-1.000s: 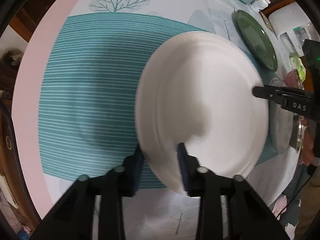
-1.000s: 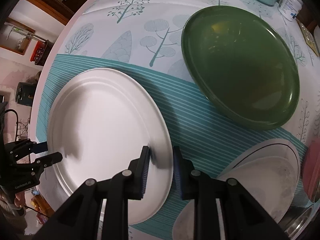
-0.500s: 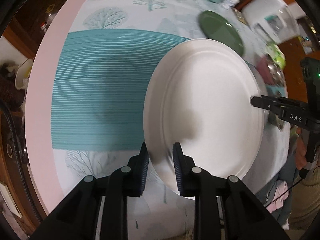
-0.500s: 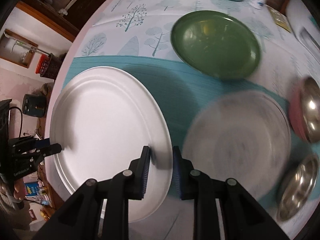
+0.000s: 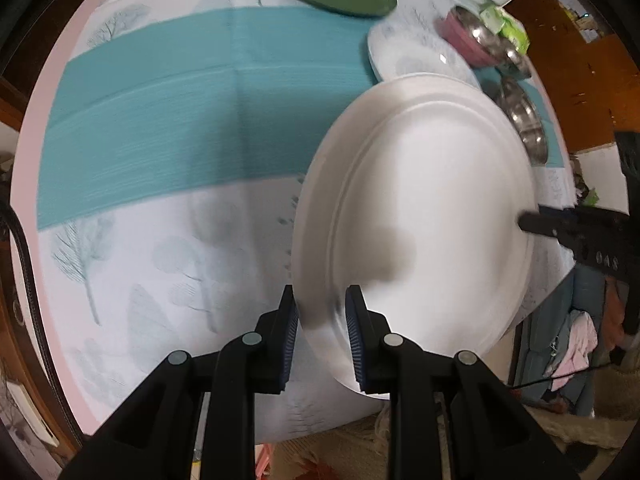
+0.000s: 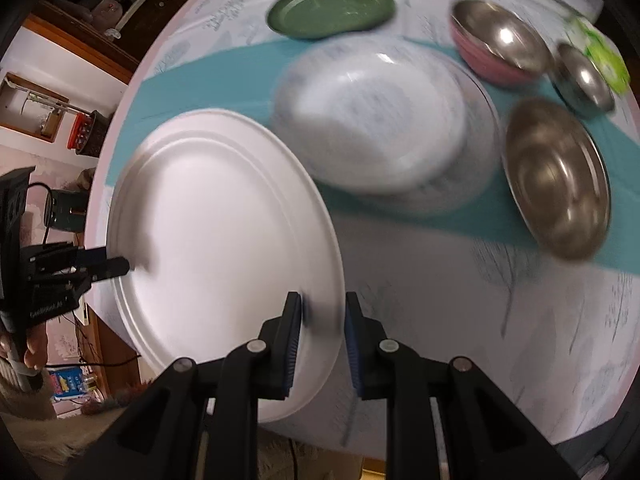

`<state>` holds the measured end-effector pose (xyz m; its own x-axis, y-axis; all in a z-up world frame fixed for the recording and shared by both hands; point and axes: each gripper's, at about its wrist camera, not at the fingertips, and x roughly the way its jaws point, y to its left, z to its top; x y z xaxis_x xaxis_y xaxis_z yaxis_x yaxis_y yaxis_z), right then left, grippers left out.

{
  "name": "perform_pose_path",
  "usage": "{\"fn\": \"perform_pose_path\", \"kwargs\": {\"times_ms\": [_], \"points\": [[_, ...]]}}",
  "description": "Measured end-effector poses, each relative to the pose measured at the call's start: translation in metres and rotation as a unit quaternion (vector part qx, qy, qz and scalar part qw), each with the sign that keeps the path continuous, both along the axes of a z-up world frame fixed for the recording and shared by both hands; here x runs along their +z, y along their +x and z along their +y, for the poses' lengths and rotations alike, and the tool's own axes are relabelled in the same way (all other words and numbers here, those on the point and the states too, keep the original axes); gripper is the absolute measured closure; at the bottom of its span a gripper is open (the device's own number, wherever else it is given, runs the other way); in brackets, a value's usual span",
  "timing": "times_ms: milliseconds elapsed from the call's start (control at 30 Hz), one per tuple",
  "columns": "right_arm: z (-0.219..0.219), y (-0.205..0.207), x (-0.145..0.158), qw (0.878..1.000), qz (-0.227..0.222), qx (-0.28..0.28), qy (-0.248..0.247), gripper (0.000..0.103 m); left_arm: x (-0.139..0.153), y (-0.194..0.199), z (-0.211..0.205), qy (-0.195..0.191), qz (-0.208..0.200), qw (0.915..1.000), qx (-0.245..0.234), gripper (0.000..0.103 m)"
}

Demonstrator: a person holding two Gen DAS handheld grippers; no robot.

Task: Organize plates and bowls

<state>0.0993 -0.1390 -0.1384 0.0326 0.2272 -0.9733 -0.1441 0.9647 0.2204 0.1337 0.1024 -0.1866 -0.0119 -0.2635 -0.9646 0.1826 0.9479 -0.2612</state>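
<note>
Since the earlier frame the white plate [image 5: 416, 216] has travelled with you away from the teal runner [image 5: 168, 128], so the patterned plate [image 6: 376, 120] and the steel bowls now sit close ahead instead of the green plate [image 6: 332, 8]. You hold the white plate in the air above the tablecloth [image 5: 152, 272], the left gripper [image 5: 320, 336] clenched on one rim and the right gripper [image 6: 320, 336] clenched on the opposite rim. This looks like the carry step toward a stack; next you would need to bring it level over the patterned plate and lower it squarely before releasing either side. Motion blur smears the patterned plate and the large steel bowl [image 6: 560, 184], so I cannot tell whether the patterned piece is one plate or two nested. The pink bowl [image 6: 492, 68] hides under a steel bowl [image 6: 500, 36].
</note>
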Motion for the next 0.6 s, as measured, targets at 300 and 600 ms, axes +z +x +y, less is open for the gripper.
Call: {"fn": "perform_pose_path", "kwargs": {"times_ms": [300, 600], "points": [[-0.037, -0.028, -0.056, 0.999, 0.043, 0.002, 0.002, 0.082, -0.043, -0.025, -0.033, 0.032, 0.038, 0.9979, 0.041, 0.081], [-0.040, -0.028, -0.066, 0.999, 0.040, 0.016, 0.009, 0.082, -0.038, -0.047, -0.035, 0.053, 0.026, 0.9957, 0.071, 0.081]]}}
